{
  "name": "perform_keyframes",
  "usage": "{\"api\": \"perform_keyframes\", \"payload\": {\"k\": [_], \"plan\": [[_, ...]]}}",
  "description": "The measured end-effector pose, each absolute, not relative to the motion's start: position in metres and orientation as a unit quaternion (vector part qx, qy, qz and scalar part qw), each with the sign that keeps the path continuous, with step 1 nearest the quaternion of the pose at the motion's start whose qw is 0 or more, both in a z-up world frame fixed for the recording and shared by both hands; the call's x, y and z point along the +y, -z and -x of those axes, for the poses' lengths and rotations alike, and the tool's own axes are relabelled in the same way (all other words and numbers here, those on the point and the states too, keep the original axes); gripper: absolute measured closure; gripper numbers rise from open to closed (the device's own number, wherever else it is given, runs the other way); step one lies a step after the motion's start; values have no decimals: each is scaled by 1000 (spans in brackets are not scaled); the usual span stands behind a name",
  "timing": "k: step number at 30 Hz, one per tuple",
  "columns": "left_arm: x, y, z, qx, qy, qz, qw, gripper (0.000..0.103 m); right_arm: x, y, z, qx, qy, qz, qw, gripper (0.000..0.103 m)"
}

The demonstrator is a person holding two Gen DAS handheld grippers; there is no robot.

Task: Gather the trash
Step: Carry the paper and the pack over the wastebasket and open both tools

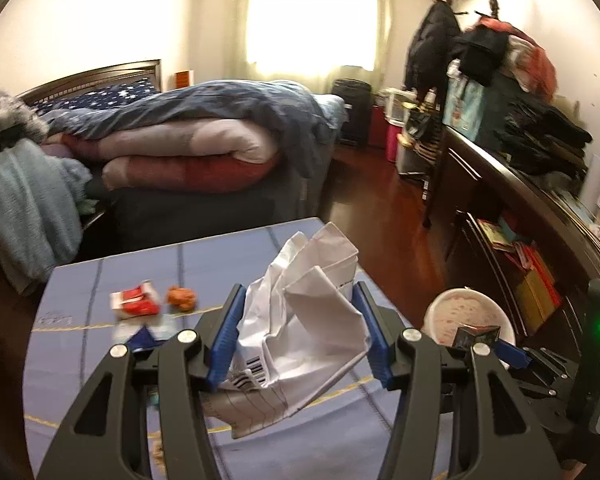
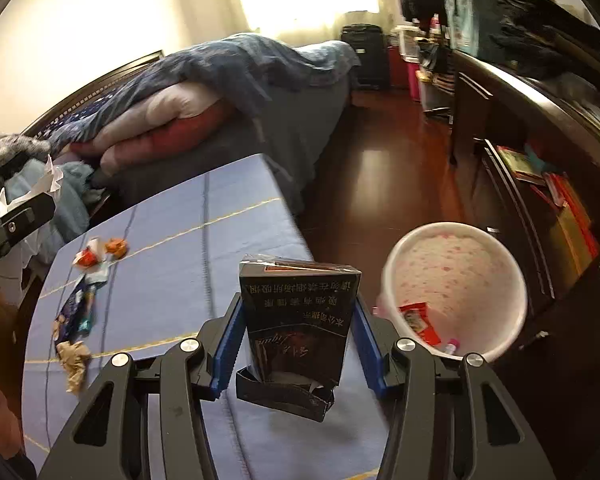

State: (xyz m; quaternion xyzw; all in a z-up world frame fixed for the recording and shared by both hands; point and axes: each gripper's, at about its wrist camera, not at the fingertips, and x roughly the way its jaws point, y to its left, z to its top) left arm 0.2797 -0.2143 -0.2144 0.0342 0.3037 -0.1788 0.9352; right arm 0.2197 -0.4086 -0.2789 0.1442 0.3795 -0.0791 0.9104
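Left gripper (image 1: 300, 336) pinches crumpled paper (image 1: 304, 320); right gripper (image 2: 296, 344) clamps a dark box (image 2: 296, 320) over the table (image 2: 180, 280) edge.

Bin (image 2: 456, 280) on floor (image 2: 380, 168) right of table (image 2: 172, 280), wrappers (image 2: 88, 258) on table's left

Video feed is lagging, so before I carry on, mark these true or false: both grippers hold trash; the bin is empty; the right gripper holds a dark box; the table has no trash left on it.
1. Both grippers hold trash. True: the left gripper clamps crumpled white paper, the right gripper a piece too.
2. The bin is empty. False: the white bin already holds a red wrapper.
3. The right gripper holds a dark box. True: a dark box with printed text.
4. No trash remains on the table. False: wrappers and an orange scrap lie on the blue table.
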Motion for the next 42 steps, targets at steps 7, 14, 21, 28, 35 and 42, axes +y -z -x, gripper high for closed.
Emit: {"api": "perform_keyframes", "payload": {"k": [7, 14, 21, 28, 35, 42], "plan": [[-271, 225, -281, 305, 226, -61, 923, 49, -454, 285, -204, 373, 126, -167, 904, 51], [-329, 237, -279, 304, 271, -84, 909, 49, -496, 294, -189, 371, 173, -187, 893, 51], [-374, 243, -279, 304, 310, -98, 895, 49, -536, 301, -176, 366, 214, -203, 882, 51], [-424, 259, -285, 314, 350, -107, 876, 49, -565, 311, -173, 364, 244, -210, 874, 51], [-463, 281, -292, 329, 370, -115, 861, 48, -593, 329, -174, 362, 260, -220, 867, 51], [-488, 310, -318, 368, 384, -102, 840, 45, -607, 356, -190, 373, 257, -225, 863, 51]]}}
